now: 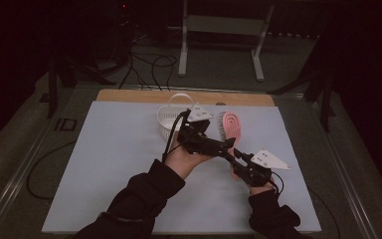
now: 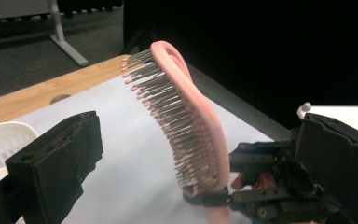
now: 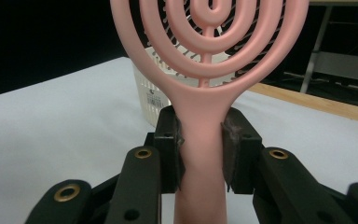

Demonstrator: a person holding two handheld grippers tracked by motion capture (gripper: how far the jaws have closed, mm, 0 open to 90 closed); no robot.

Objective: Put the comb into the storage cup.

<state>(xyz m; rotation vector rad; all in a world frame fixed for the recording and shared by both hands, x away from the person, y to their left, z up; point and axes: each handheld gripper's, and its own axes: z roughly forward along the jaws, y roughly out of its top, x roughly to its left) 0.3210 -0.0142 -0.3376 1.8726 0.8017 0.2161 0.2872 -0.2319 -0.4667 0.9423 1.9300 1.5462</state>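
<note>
**Handing the brush across, near the basket**

Our right gripper clamps the pink hairbrush by its handle, head raised just right of the white basket. Our left gripper stands wide, its 2 jaws either side of the bristles, touching nothing. We close on the brush's rim, not the bristles, before the right lets go.
</note>
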